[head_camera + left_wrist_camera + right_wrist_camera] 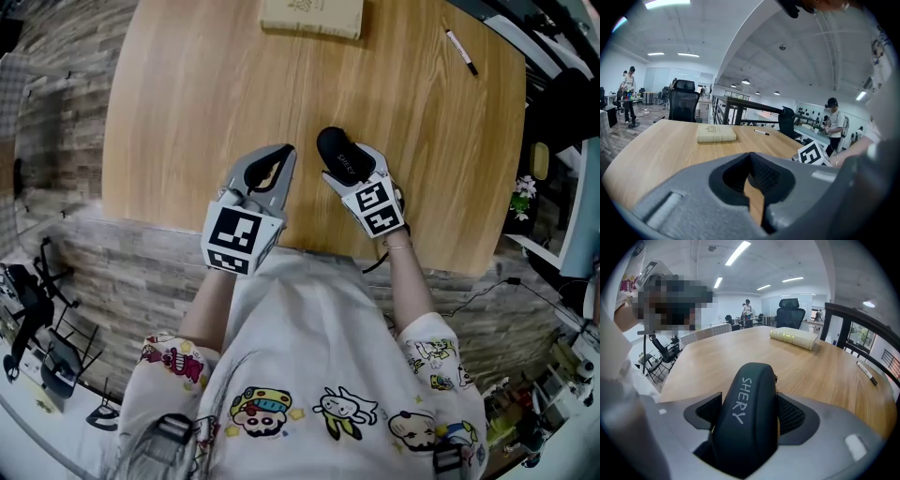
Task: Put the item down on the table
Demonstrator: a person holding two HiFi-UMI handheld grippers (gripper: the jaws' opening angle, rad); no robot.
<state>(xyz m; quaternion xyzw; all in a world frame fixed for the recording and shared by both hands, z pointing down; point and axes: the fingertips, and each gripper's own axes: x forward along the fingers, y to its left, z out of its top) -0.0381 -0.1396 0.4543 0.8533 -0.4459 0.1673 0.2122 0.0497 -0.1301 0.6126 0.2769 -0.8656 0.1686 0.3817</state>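
The left gripper is pressed together and holds nothing, by the near edge of the worktop. Just to its right, the right gripper pinches a black case. The case sticks out in front of the right gripper, with its long way pointing at the far edge and its tip tilted down. I think it just has to go down. I cannot tell if it touches the worktop.

table: smooth wood grain | black case: matt, smooth | fingers: matt grey plastic
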